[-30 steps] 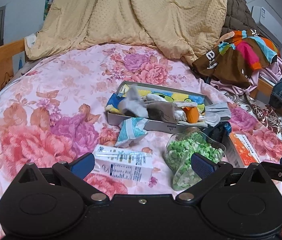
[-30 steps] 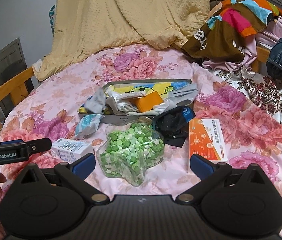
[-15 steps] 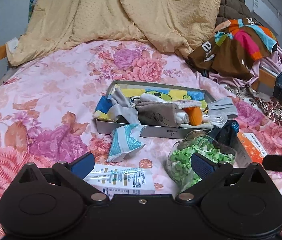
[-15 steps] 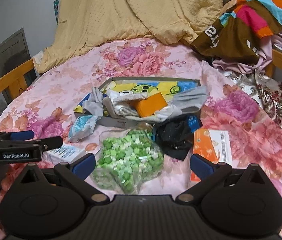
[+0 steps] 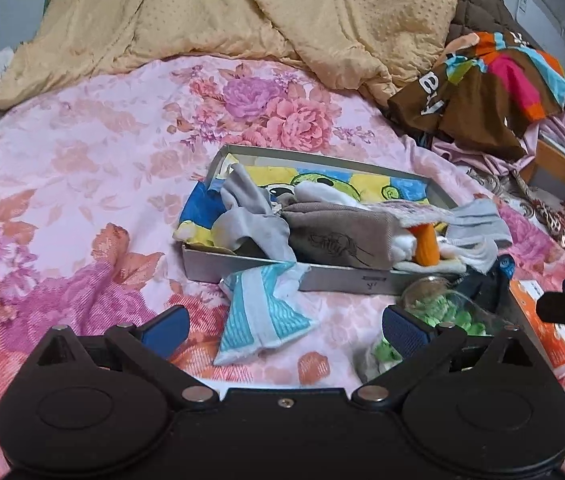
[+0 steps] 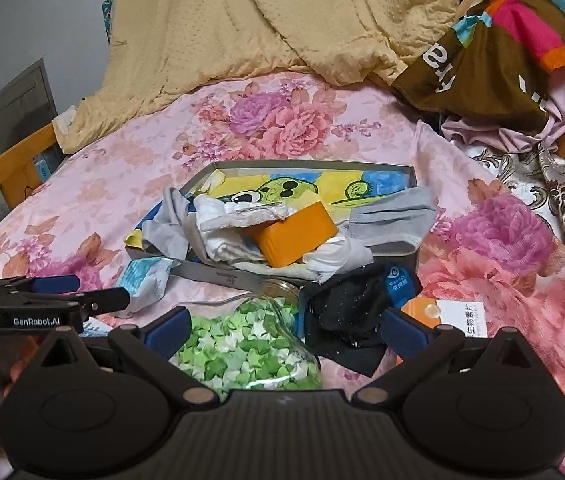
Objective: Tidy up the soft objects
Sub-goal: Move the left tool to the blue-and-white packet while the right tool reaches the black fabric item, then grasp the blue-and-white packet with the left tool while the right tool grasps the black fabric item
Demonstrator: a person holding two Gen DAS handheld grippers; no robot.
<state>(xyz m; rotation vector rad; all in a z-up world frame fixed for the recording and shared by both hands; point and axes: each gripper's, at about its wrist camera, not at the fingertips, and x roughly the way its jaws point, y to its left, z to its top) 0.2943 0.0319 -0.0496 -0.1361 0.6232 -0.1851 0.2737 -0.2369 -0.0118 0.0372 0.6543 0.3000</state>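
Observation:
A shallow grey box [image 5: 334,280] [image 6: 218,276] on the floral bedspread holds a cartoon cloth, grey socks [image 5: 250,220], a brown pouch [image 5: 342,236] and an orange sponge block [image 6: 294,236]. A blue-and-white striped sock [image 5: 262,312] [image 6: 142,284] lies on the bed just in front of the box. My left gripper [image 5: 282,328] is open, and the striped sock lies between and just beyond its fingertips. A black sock [image 6: 354,312] lies by the box's right corner. My right gripper [image 6: 286,330] is open above a jar of green paper stars [image 6: 250,352].
An orange medicine box [image 6: 458,316] lies right of the black sock. A beige blanket [image 5: 242,12] is heaped at the head of the bed. Colourful clothes [image 6: 514,44] pile up at the right. Wooden bed rails [image 6: 6,168] run along the left edge.
Both grippers have moved forward towards the grey box. The white carton has slid out of the left wrist view, and the striped sock now lies between the left fingers.

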